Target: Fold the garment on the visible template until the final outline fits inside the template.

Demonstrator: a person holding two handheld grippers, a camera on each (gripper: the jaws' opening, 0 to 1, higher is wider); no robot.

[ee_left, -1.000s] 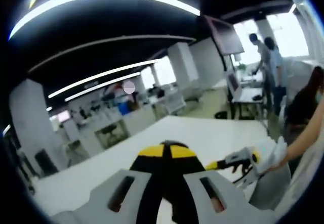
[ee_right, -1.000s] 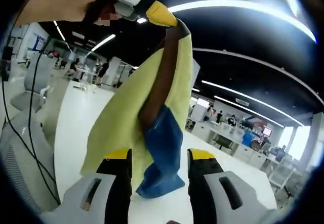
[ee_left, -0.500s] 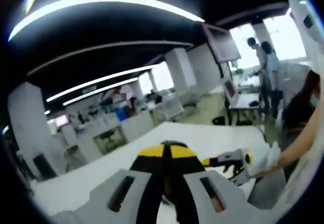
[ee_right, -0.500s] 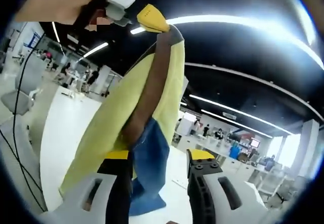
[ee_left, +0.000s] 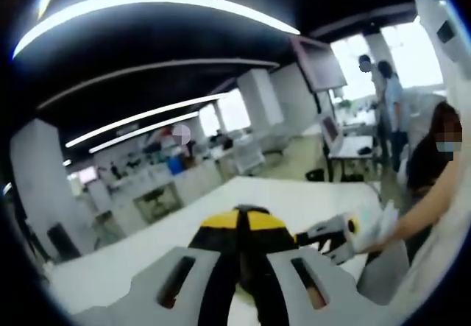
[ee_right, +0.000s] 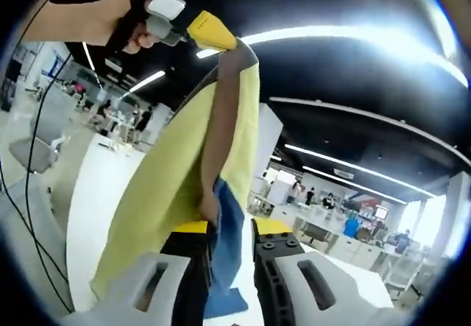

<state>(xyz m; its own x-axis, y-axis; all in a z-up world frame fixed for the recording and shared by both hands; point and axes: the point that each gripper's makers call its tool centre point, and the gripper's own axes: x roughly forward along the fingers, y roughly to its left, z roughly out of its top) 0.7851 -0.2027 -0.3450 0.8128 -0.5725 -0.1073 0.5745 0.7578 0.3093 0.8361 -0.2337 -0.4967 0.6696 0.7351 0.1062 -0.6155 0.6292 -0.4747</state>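
Here the right gripper (ee_right: pixel 227 232) has its two yellow-tipped jaws drawn close together on the garment (ee_right: pixel 184 171), with the blue and dark layers of cloth pinched in the narrow gap between them. From that grip the fabric climbs straight ahead of the jaws: a broad yellow panel on the near left side, a dark brown band running up its middle, and a blue panel (ee_right: pixel 228 230) hanging just beside the right jaw and falling past the tips. At the far end of the cloth, high ahead and to the left, the left gripper (ee_right: pixel 213 33) clamps the garment's top corner in its yellow tips, and a hand (ee_right: pixel 121 24) grips its handle. So the garment hangs stretched in the air between the two claws, lifted off the white table (ee_right: pixel 96 193) that lies beyond it to the left. A black cable (ee_right: pixel 29 186) trails down the far left side.

In the left gripper view, the left gripper (ee_left: pixel 243 219) is clenched, its yellow tips touching with a dark fold of the garment (ee_left: pixel 250 267) bunched between and behind them. Just to the right of those tips the right gripper (ee_left: pixel 324 234) reaches in, held by a hand (ee_left: pixel 379 232). Beyond the jaws spreads the white table (ee_left: pixel 280 193), and further off stand desks, columns and people near bright windows.
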